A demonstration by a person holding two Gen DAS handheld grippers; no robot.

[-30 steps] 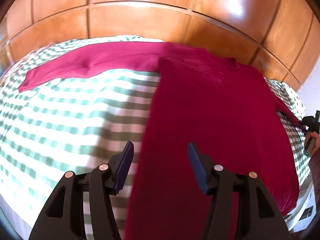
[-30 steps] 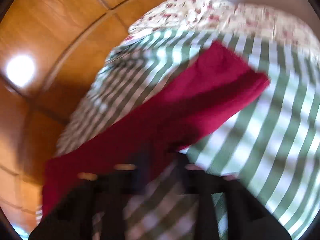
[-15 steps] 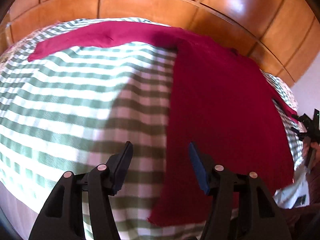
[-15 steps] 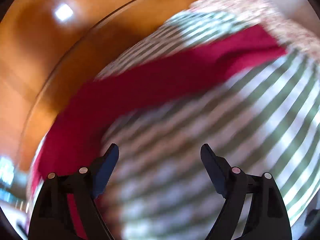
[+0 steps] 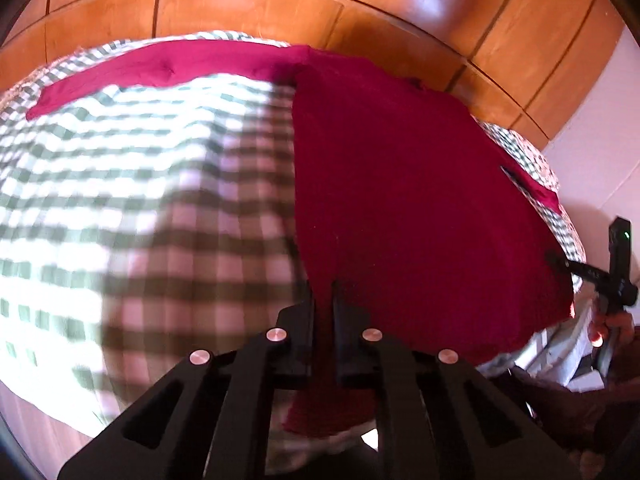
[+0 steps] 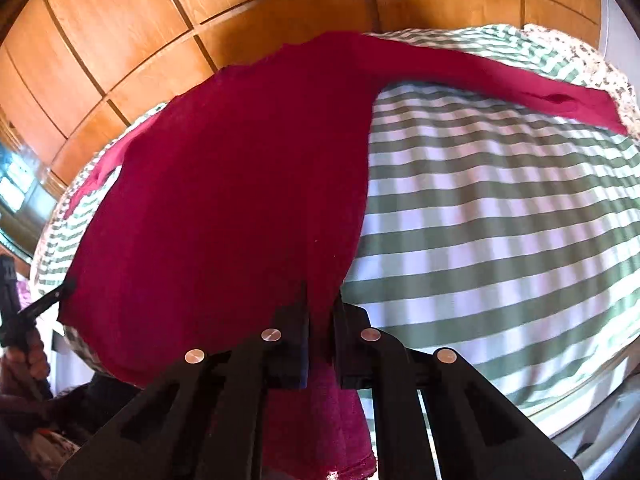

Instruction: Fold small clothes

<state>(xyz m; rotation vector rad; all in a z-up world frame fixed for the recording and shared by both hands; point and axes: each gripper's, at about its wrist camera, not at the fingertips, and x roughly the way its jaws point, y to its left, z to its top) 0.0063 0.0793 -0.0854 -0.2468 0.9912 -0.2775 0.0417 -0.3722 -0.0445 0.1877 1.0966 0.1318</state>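
Observation:
A dark red long-sleeved top (image 5: 400, 200) lies spread flat on a green-and-white checked bed cover (image 5: 140, 200), sleeves stretched out to both sides. My left gripper (image 5: 323, 300) is shut on the top's bottom left hem corner. My right gripper (image 6: 320, 300) is shut on the bottom right hem corner of the same top (image 6: 224, 184). The hem hangs down between each pair of fingers. The right gripper also shows at the right edge of the left wrist view (image 5: 560, 260), and the left gripper at the left edge of the right wrist view (image 6: 64, 286).
Wooden wardrobe panels (image 5: 280, 4) stand behind the bed. A flowered pillow (image 6: 600, 68) lies at the far right end. The bed's near edge (image 6: 560, 420) drops off below the grippers. Clutter sits on the floor beside the bed (image 5: 568, 360).
Both grippers were open above the bed; they have come down to the hem corners and shut on the cloth. The right gripper swung from the sleeve to the hem.

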